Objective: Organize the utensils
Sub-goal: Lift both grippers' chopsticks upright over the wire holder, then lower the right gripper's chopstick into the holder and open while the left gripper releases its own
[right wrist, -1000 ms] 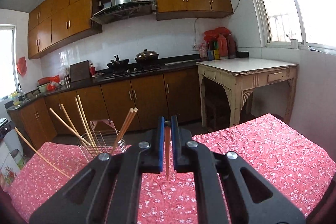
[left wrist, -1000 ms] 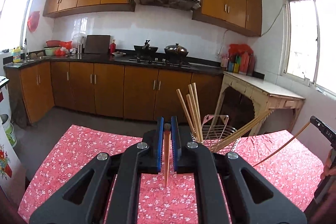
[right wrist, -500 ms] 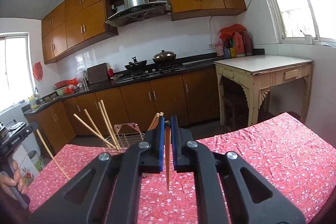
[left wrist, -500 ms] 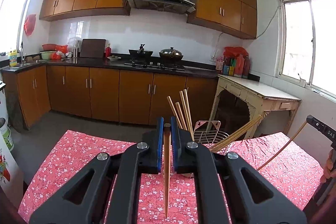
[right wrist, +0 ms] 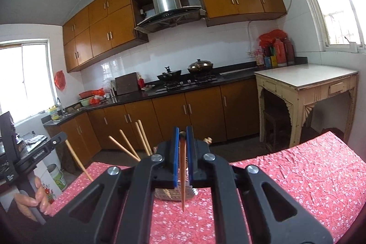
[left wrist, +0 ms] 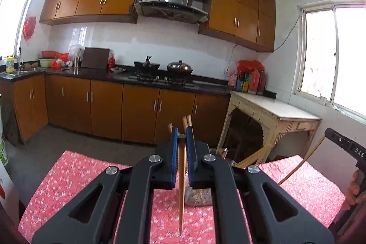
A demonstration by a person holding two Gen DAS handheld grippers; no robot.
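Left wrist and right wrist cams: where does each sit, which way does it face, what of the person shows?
Left wrist: on the left gripper, facing forward over the red tablecloth to the kitchen counter; its jaws pinch a chopstick; a hand shows at right.
Right wrist: on the right gripper, same heading; pinches its own chopstick; a hand shows at left.
Shared: wire basket of chopsticks, stove, cream side table.

Two grippers, each with two blue-padded fingers (left wrist: 175, 152), one chopstick (left wrist: 181, 189) pinched between the left fingers, one chopstick (right wrist: 183, 177) between the right fingers, one wire basket (right wrist: 173, 194) behind the fingers, four chopstick tops (right wrist: 141, 137) left of the right fingers, one table (right wrist: 297, 180)
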